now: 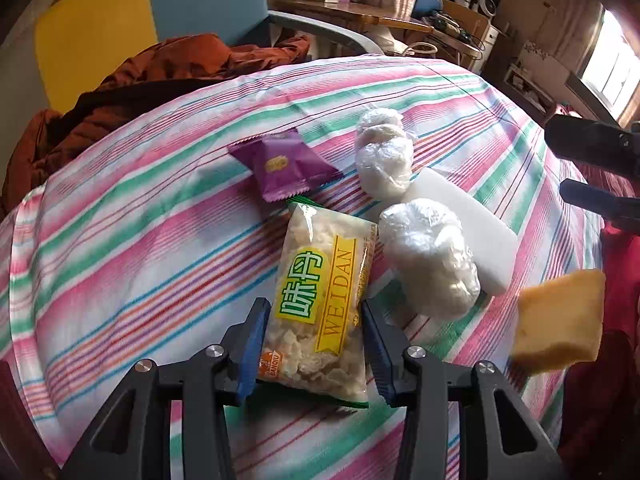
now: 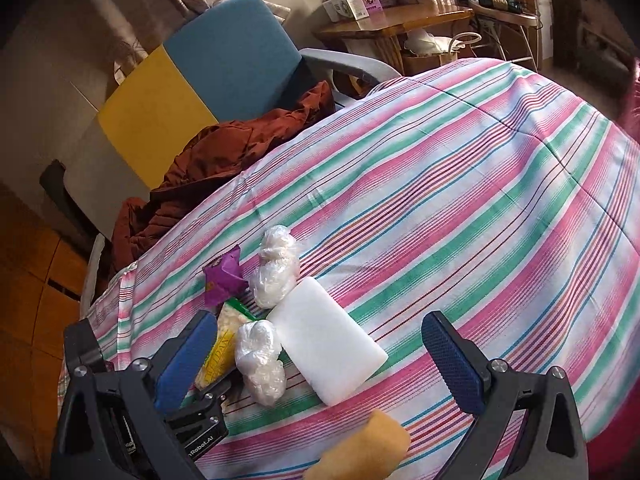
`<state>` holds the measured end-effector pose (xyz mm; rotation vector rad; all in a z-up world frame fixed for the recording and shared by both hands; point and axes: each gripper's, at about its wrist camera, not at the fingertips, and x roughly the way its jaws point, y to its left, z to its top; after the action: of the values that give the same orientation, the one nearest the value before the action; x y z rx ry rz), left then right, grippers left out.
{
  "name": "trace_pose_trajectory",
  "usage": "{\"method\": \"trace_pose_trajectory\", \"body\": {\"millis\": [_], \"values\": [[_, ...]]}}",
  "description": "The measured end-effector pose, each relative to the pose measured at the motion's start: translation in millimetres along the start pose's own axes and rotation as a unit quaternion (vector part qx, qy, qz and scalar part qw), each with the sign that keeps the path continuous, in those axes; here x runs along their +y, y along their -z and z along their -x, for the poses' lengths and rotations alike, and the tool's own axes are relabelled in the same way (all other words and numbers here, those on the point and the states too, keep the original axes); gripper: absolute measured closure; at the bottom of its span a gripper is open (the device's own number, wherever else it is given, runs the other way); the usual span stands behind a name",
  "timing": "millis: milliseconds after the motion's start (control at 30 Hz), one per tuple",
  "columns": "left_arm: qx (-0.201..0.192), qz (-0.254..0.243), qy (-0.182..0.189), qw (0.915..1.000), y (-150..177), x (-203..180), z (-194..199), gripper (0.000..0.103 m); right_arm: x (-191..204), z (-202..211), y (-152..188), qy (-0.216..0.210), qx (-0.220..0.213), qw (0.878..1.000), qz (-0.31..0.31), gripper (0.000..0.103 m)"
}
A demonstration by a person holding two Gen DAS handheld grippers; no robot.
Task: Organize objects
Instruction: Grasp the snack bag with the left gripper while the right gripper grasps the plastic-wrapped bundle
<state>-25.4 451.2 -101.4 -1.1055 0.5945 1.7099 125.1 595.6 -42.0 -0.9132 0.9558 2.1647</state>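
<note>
Left wrist view: left gripper (image 1: pixel 314 344) closed around the near end of the WEIDAN snack bag (image 1: pixel 322 304), blue pads on both its sides, bag lying on the striped cloth (image 1: pixel 140 220) of the bench. Farther, a purple snack packet (image 1: pixel 286 164); to the right, two plastic-wrapped white bundles (image 1: pixel 430 254) (image 1: pixel 382 152) beside a white foam block (image 1: pixel 476 224). At right, a yellow sponge (image 1: pixel 560 320), blurred; contact with the cloth not clear.

Right wrist view: right gripper (image 2: pixel 320 364) wide open and empty above the cloth (image 2: pixel 480 200). Between its fingers, the foam block (image 2: pixel 326 340), one bundle (image 2: pixel 260 360), and nearer, the sponge (image 2: pixel 368 448). At left, snack bag (image 2: pixel 222 344) in the left gripper. Behind, an orange-brown jacket (image 2: pixel 224 152) on a yellow and blue chair (image 2: pixel 192 80).
</note>
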Motion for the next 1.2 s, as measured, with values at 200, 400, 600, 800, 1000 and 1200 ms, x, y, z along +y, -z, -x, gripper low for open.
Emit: {"method": "trace_pose_trajectory", "body": {"millis": [200, 400, 600, 800, 1000, 1200], "values": [[-0.006, 0.037, -0.014, 0.9992, 49.1, 7.6, 28.7, 0.057, 16.3, -4.1, 3.8, -0.003, 0.011, 0.999, 0.037, 0.021], [-0.022, 0.055, -0.011, 0.9982, 72.1, 12.6, 41.1, 0.057, 48.2, -29.7, -13.0, 0.012, 0.041, 0.993, 0.112, 0.033], [-0.028, 0.065, -0.006, 0.9975, 71.4, 14.5, 39.4, 0.058, 65.3, -92.4, -37.6, 0.045, 0.096, 0.984, 0.141, 0.033], [-0.038, 0.064, -0.003, 0.9972, 73.0, 13.8, 39.4, 0.058, 62.0, -132.2, -35.7, 0.065, 0.130, 0.978, 0.152, 0.068], [-0.044, 0.061, -0.011, 0.9971, 76.2, 9.6, 43.0, 0.059, 75.4, -65.9, -29.4, 0.019, 0.057, 0.984, 0.169, 0.069], [-0.054, 0.079, -0.011, 0.9954, 86.9, 14.7, 70.7, 0.060, 95.7, -9.8, 1.9, -0.028, 0.022, 0.980, 0.196, 0.069]]}}
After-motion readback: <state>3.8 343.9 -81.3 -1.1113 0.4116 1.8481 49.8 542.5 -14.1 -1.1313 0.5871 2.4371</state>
